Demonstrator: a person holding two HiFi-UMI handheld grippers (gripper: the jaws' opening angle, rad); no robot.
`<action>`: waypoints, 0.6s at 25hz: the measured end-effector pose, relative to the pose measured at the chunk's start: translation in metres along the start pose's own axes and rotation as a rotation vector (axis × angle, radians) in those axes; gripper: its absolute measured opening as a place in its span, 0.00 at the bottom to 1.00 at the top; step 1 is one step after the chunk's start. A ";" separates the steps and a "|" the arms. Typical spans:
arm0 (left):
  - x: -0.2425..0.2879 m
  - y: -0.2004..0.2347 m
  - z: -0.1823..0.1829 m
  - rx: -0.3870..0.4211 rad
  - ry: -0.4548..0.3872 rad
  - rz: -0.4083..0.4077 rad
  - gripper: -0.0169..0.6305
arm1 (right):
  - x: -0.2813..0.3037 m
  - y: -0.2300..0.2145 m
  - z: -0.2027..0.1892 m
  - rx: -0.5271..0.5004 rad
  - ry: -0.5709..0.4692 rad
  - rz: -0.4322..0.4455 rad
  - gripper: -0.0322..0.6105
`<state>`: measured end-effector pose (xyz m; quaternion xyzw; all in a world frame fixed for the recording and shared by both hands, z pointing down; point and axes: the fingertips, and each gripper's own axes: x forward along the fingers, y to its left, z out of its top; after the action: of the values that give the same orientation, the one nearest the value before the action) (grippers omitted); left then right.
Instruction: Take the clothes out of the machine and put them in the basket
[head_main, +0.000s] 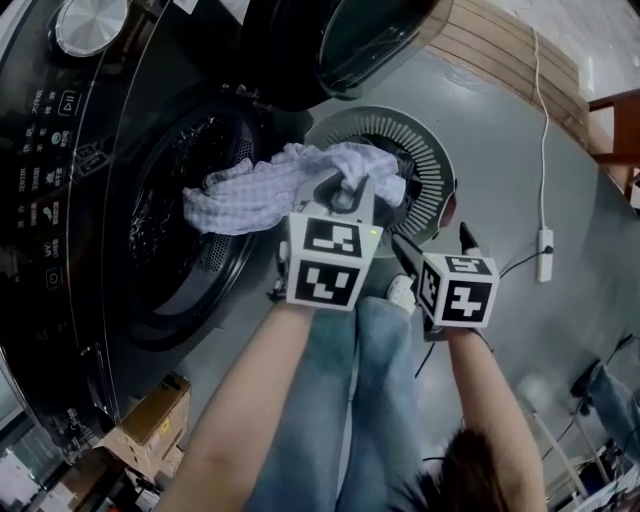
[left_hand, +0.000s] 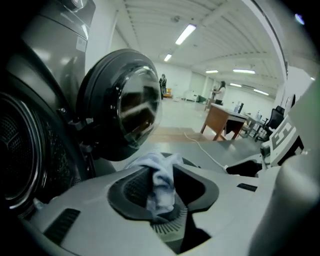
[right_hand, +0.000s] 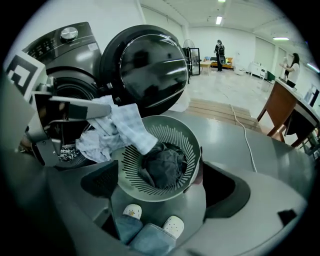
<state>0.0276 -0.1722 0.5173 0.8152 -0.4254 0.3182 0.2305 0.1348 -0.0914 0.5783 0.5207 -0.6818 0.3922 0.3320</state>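
Note:
A white checked cloth (head_main: 255, 190) stretches from the washing machine's drum (head_main: 170, 235) to the round grey basket (head_main: 432, 170) on the floor. My left gripper (head_main: 337, 195) is shut on the cloth's end over the basket's near rim. In the left gripper view the cloth (left_hand: 161, 177) is bunched between the jaws of the left gripper (left_hand: 162, 195). Dark clothes (right_hand: 162, 165) lie in the basket (right_hand: 192, 142), and the cloth (right_hand: 120, 125) drapes over its left edge. My right gripper (head_main: 432, 242) hovers beside the basket, open and empty, its jaws wide apart in the right gripper view (right_hand: 162, 192).
The machine's round door (head_main: 340, 40) stands open above the basket. The person's jeans and white shoes (right_hand: 132, 212) are just in front of the basket. A power strip with its cable (head_main: 545, 255) lies on the floor at the right. A cardboard box (head_main: 150, 420) sits by the machine.

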 end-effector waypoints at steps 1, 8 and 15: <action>0.004 0.000 -0.008 0.005 0.038 0.002 0.34 | 0.000 -0.001 -0.001 0.003 0.000 -0.001 0.87; -0.001 0.050 -0.059 0.076 0.196 0.184 0.71 | 0.001 0.005 -0.010 0.011 0.009 0.005 0.87; -0.017 0.133 -0.125 0.218 0.411 0.330 0.77 | 0.011 0.018 -0.016 -0.002 0.024 0.018 0.87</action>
<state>-0.1317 -0.1531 0.6058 0.6735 -0.4600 0.5537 0.1680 0.1156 -0.0791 0.5918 0.5093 -0.6829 0.4006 0.3372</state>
